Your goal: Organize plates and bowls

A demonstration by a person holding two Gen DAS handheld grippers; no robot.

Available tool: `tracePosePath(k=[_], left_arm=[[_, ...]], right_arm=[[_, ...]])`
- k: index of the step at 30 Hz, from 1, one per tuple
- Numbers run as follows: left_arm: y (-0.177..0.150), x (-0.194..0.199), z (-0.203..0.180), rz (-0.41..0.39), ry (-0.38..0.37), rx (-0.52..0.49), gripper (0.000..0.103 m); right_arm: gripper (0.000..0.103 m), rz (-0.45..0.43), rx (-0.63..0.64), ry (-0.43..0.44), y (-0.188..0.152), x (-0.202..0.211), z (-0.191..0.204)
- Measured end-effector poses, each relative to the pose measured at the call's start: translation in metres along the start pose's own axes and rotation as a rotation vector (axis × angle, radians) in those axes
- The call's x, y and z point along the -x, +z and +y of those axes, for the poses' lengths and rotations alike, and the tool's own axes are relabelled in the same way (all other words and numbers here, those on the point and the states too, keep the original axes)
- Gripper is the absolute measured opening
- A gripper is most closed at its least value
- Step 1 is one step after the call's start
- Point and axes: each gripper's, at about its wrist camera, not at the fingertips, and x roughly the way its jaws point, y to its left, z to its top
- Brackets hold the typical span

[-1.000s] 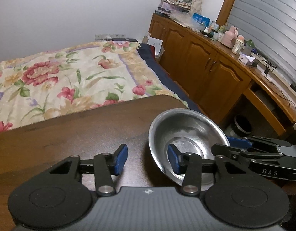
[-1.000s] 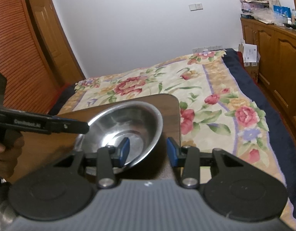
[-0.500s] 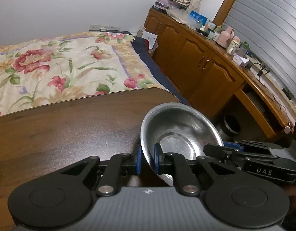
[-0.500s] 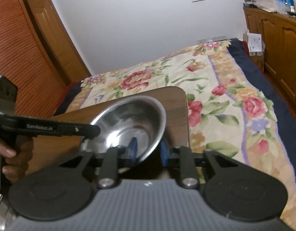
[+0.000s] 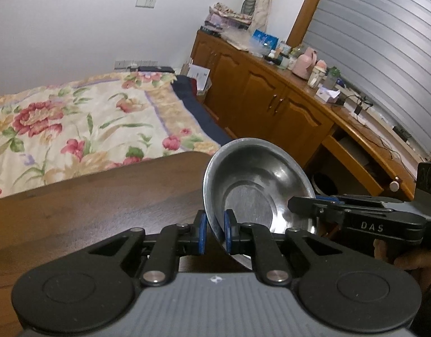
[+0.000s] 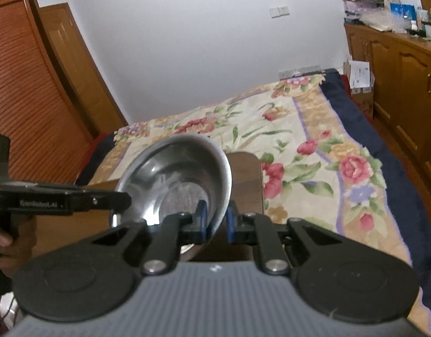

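Lifted since a second ago, the round stainless-steel bowl (image 5: 254, 185) hangs tilted above the dark wooden table (image 5: 97, 196). Both grippers angle downward; the left gripper (image 5: 214, 231) and right gripper (image 6: 215, 221), jaws just closed, pinch opposite sides of its rim between blue pads (image 6: 202, 219).

A home bedroom: floral-quilted bed (image 5: 83, 123), wooden cabinets (image 5: 260, 95), wardrobe (image 6: 24, 90).
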Motion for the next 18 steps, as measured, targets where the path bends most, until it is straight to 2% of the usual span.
tracePosePath(k=[18], left_arm=[[-0.009,0.067,-0.023,-0.100,0.003,-0.055,0.013]], right_arm=[[0.015,-0.055,0.045,0.002,0.002,0.043,0.029]])
